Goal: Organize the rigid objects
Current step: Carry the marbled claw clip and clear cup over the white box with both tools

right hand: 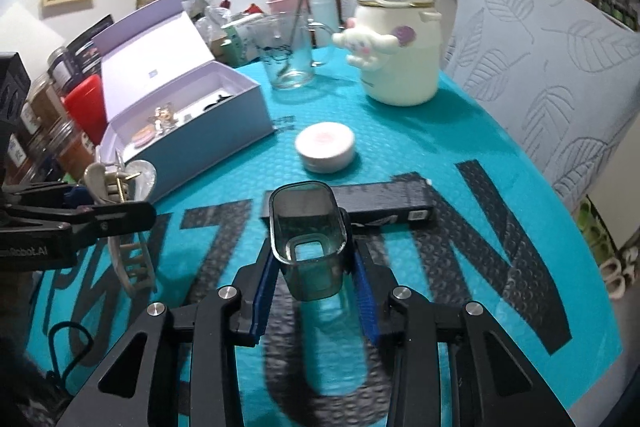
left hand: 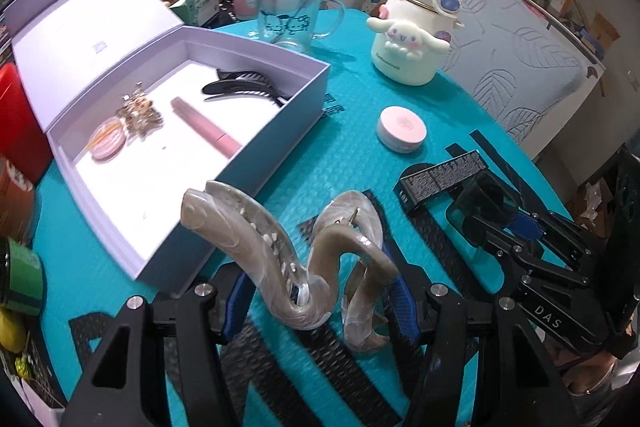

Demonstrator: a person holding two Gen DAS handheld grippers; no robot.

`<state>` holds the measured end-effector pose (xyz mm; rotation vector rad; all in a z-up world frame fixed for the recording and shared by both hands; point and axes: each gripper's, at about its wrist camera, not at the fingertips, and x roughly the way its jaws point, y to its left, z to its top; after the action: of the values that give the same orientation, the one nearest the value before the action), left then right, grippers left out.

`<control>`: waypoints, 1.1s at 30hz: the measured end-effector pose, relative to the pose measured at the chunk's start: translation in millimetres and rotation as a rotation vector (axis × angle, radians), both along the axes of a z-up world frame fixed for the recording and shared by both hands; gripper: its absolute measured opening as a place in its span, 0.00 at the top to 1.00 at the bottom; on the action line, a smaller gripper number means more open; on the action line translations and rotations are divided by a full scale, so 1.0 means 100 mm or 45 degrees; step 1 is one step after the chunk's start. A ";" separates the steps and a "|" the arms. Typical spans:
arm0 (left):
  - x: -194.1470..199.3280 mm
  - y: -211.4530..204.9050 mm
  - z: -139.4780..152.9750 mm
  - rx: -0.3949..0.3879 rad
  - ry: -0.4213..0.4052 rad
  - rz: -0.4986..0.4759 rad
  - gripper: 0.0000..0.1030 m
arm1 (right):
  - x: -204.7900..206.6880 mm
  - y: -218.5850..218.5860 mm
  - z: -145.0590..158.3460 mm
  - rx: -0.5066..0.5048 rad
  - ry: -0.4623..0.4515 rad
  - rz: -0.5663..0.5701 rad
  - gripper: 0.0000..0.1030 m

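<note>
My left gripper is shut on a pearly beige hair claw clip, held above the teal mat just in front of the open lilac box. The box holds a black hair clip, a pink tube, a small pink jar and a gold trinket. My right gripper is shut on a dark translucent rectangular cap, held above the mat near a black stick-shaped box. A round pink-topped compact lies on the mat.
A glass mug and a white cartoon-dog water bottle stand at the mat's far side. Jars and a red container crowd the left edge. A quilted chair back is on the right.
</note>
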<state>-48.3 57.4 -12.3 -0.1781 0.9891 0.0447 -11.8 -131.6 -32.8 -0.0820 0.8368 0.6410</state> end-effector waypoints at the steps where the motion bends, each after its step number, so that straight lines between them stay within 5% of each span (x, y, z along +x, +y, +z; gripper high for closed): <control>1: -0.03 0.02 0.00 0.000 -0.002 0.007 0.43 | -0.03 0.03 0.01 0.002 -0.003 0.011 0.65; 33: -1.11 0.76 0.17 -0.009 -0.111 0.293 0.43 | -0.95 1.09 0.23 0.047 -0.039 0.415 0.65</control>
<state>-159.3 133.0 4.5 -0.2977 0.8785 0.2418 -106.3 -23.1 -9.9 -0.1969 0.7878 0.9585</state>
